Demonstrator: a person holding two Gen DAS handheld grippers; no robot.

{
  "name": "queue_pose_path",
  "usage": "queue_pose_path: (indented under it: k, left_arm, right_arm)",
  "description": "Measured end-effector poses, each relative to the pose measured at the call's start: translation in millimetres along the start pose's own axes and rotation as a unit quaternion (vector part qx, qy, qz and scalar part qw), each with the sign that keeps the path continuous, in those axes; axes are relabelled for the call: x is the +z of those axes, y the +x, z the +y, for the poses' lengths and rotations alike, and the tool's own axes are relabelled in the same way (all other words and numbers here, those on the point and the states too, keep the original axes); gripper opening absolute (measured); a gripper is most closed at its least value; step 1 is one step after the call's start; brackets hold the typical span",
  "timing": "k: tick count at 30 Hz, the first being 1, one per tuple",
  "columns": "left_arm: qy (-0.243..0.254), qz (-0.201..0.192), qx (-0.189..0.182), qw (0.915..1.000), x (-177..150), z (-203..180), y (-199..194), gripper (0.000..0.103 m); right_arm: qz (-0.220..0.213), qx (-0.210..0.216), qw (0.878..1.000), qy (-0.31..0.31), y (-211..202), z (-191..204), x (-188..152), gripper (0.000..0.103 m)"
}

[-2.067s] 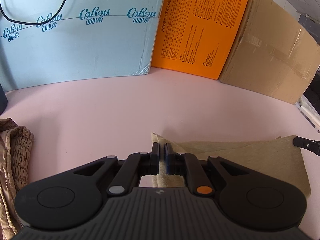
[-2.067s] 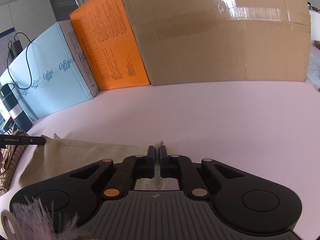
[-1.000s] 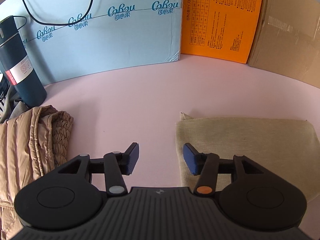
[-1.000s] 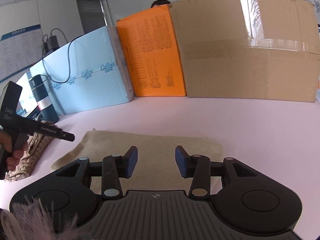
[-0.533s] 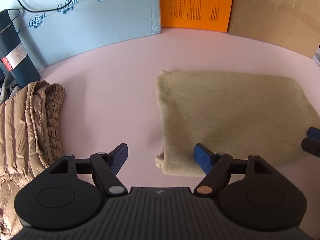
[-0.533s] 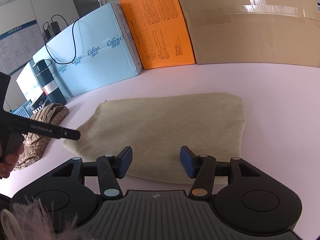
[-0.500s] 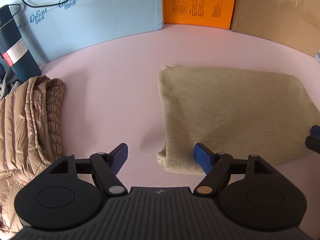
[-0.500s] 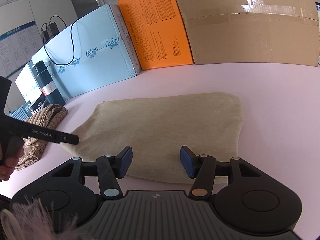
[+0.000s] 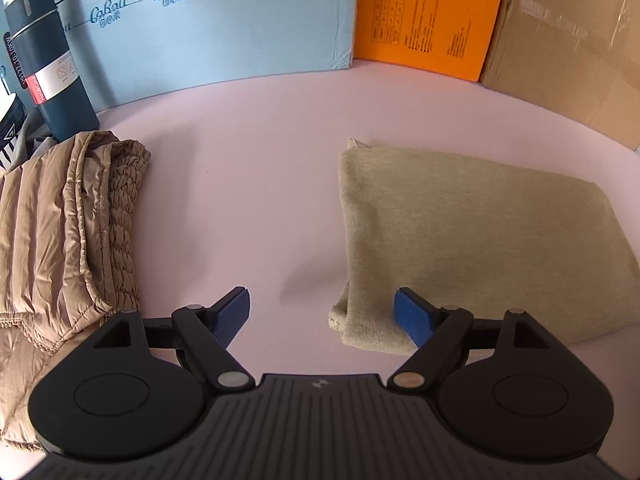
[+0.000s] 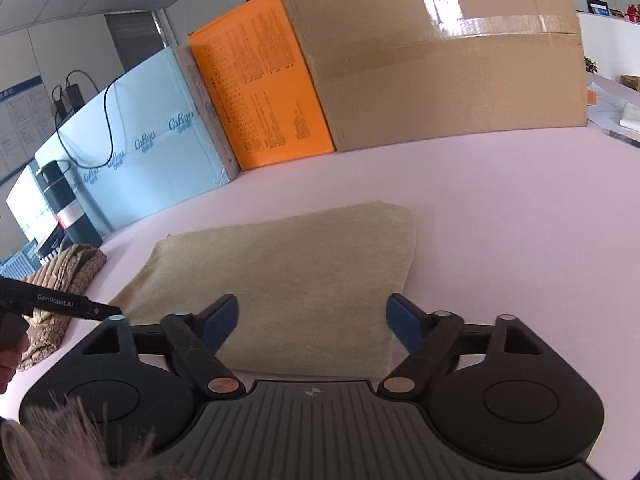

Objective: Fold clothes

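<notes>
Left gripper (image 9: 322, 314) opening, right gripper (image 10: 312, 320) opening, both empty above folded cloth (image 9: 460, 232)

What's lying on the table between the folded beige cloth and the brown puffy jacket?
Nothing: in the left wrist view only bare pink table separates the beige cloth from the puffy jacket.

The folded beige garment (image 9: 460, 232) is showing a soft, matt knit with a faint fuzzy nap, lying on a smooth, matt pink table (image 9: 248, 168). The tan jacket (image 9: 60, 232) is looking like thin quilted cloth with a slight sheen and puckered stitching. The brown box (image 10: 440, 80) is plain matt cardboard, its glossy tape strip catching the light. The bottle (image 9: 44, 60) is appearing smooth and satin-finished.
</notes>
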State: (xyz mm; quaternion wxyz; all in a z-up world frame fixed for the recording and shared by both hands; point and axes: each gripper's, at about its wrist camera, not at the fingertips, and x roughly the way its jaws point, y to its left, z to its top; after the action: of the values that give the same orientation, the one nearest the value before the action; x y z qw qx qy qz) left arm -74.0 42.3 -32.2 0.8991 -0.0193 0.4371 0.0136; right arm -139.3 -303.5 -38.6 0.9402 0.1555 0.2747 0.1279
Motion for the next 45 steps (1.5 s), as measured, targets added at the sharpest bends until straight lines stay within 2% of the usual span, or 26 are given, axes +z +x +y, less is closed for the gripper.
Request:
queue_pose_path:
  k: [5, 7, 9, 11, 15, 19, 23, 25, 28, 31, 33, 35, 38, 40, 42, 43, 44, 45]
  left_arm:
    - [-0.041, -0.028, -0.034, 0.9982, 9.6, 21.7, 8.9, 0.080]
    - [-0.027, -0.028, -0.055, 0.9978, 14.1, 25.1, 19.9, 0.080]
    - [-0.003, -0.017, -0.074, 0.9971, 19.8, 24.6, 35.6, 0.080]
    - [0.020, -0.024, -0.079, 0.9964, 24.2, 21.2, 45.8, 0.081]
    - [0.058, -0.035, -0.136, 0.9885, 37.0, 13.4, 61.5, 0.081]
    - [0.096, -0.036, -0.156, 0.9824, 52.7, 4.8, 81.4, 0.092]
    - [0.109, -0.042, -0.172, 0.9781, 69.9, -0.5, 100.3, 0.094]
    - [0.117, -0.044, -0.189, 0.9740, 74.9, -1.1, 106.6, 0.099]
    - [0.125, -0.042, -0.219, 0.9668, 79.2, 0.3, 110.3, 0.099]
    - [0.130, -0.018, -0.266, 0.9549, 76.2, 7.5, 100.9, 0.099]
    - [0.131, -0.006, -0.284, 0.9497, 68.6, 10.9, 93.0, 0.099]
    - [0.116, -0.006, -0.288, 0.9505, 64.9, 11.2, 90.3, 0.099]
    - [0.073, -0.007, -0.287, 0.9552, 69.0, 6.9, 94.2, 0.103]
    - [0.044, -0.013, -0.273, 0.9608, 75.1, -1.1, 96.7, 0.103]
    - [0.037, -0.020, -0.253, 0.9664, 77.4, -9.2, 95.6, 0.103]
    - [0.035, -0.023, -0.243, 0.9691, 77.3, -12.8, 94.5, 0.102]
    - [0.037, -0.028, -0.231, 0.9718, 75.6, -15.5, 91.6, 0.100]
    - [0.040, -0.035, -0.215, 0.9752, 72.4, -16.4, 86.7, 0.090]
  right_arm:
    - [0.019, -0.004, 0.997, 0.075, 6.2, -41.4, 3.2, 0.092]
    - [0.024, 0.023, 0.994, 0.101, 11.5, -55.4, 4.1, 0.094]
    - [0.028, 0.063, 0.991, 0.114, 19.8, -65.6, 7.9, 0.100]
    - [0.035, 0.094, 0.988, 0.115, 32.0, -72.5, 14.9, 0.103]
    - [0.053, 0.136, 0.986, 0.084, 59.1, -76.0, 31.0, 0.103]
    - [0.067, 0.173, 0.980, 0.069, 86.3, -76.6, 46.9, 0.103]
    - [0.083, 0.202, 0.974, 0.059, 114.3, -77.4, 61.9, 0.103]
    - [0.088, 0.220, 0.970, 0.062, 126.0, -79.9, 67.2, 0.103]
    - [0.105, 0.244, 0.961, 0.078, 133.1, -85.7, 73.5, 0.103]
    - [0.135, 0.284, 0.946, 0.084, 127.2, -92.0, 73.9, 0.103]
    - [0.158, 0.307, 0.935, 0.082, 119.6, -92.9, 71.2, 0.103]
    - [0.162, 0.316, 0.931, 0.087, 113.8, -92.6, 67.9, 0.103]
    - [0.140, 0.294, 0.940, 0.105, 115.9, -88.1, 66.1, 0.103]
    - [0.113, 0.270, 0.949, 0.119, 120.1, -81.3, 64.6, 0.103]
    - [0.089, 0.243, 0.957, 0.131, 120.1, -75.2, 61.9, 0.103]
    - [0.079, 0.233, 0.960, 0.138, 119.5, -73.5, 60.5, 0.103]
    - [0.072, 0.222, 0.962, 0.143, 118.7, -73.2, 59.5, 0.099]
    - [0.069, 0.206, 0.965, 0.149, 117.6, -73.6, 59.1, 0.093]
